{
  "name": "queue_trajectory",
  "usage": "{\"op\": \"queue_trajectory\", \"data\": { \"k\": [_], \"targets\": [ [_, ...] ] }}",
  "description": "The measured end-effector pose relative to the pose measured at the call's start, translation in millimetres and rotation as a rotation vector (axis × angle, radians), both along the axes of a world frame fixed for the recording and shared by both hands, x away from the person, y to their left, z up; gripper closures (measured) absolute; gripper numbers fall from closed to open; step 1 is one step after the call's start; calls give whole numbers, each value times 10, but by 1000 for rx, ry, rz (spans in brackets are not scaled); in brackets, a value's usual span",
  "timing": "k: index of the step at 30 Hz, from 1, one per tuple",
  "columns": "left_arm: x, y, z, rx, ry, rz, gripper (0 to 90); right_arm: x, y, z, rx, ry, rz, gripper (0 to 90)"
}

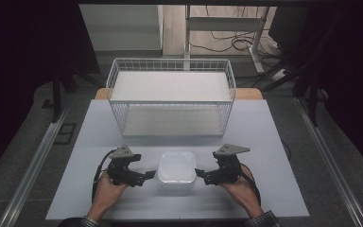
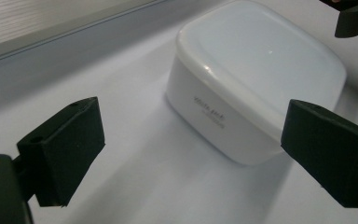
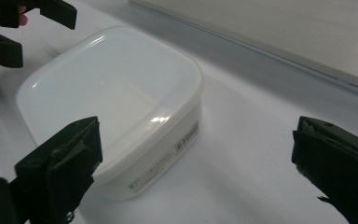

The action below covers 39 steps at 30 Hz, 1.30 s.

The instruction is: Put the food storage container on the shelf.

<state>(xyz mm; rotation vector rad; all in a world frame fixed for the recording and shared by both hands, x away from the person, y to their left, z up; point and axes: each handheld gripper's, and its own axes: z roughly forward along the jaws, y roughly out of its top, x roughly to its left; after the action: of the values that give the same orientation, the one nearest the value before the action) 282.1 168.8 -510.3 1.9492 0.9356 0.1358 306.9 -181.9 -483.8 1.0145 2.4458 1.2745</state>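
The white, rounded-square plastic container with its lid on [image 1: 176,170] sat on the pale grey tabletop [image 1: 264,142], near the person's edge and midway between the two hands. Behind it, well apart, stood the white wire two-tier basket rack [image 1: 171,97], both of its shelves bare.

The left tongs [image 1: 146,176] hovered just beside the container's left wall, their jaws spread and holding nothing; in the left gripper view the container [image 2: 256,84] lay ahead of the open jaws and slightly off to the right, not between them. The right tongs [image 1: 199,173] mirrored this at the container's right wall, likewise spread and empty, and in the right gripper view the container [image 3: 116,102] sat ahead and to the left of the gap.

By the look of it, the work had barely begun: both tongs had been brought up to the container, but neither touched it, the lid was on, and the container rested flat on the tabletop. Gripping it from both sides, lifting it, and probably setting it on the rack all appeared left to do.
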Motion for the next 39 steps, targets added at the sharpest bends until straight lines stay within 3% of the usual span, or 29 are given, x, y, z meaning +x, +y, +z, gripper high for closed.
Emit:
{"op": "queue_trajectory", "data": {
  "k": [3,6,11,17,20,23,26,28,29,30,31,32,35,36,39],
  "targets": [
    [45,-59,50,-24,28,-26,53,15,57,1,5,25,-17,6],
    [83,-100,69,-11,33,-31,71,38,106,16,17,58,-8,6],
    [174,-217,112,19,41,-69,106,52,218,44,13,95,14,90],
    [228,-304,30,20,77,-78,128,63,330,-12,4,94,31,164],
    [238,-297,-21,-34,120,-92,150,72,339,-62,-2,139,38,162],
    [229,-302,-47,-82,172,-136,221,90,331,-84,23,197,43,164],
    [195,-308,-33,-89,210,-131,269,84,319,-79,33,248,58,206],
    [182,-293,-16,-89,220,-125,347,74,314,-72,29,252,56,222],
    [136,-248,22,-88,203,-103,413,49,283,-38,29,253,35,329],
    [136,-248,22,-88,203,-103,463,49,283,-38,29,253,35,329],
    [96,-217,38,-98,196,-102,501,28,222,0,43,260,17,451],
    [79,-206,43,-106,198,-98,532,19,192,15,55,267,9,497],
    [40,-178,54,-130,198,-84,605,-6,130,53,93,306,-19,607],
    [40,-178,54,-130,198,-84,624,-6,130,53,93,306,-19,607],
    [-3,-167,77,-160,198,-51,673,-47,69,72,155,338,-55,683]
  ]
}}
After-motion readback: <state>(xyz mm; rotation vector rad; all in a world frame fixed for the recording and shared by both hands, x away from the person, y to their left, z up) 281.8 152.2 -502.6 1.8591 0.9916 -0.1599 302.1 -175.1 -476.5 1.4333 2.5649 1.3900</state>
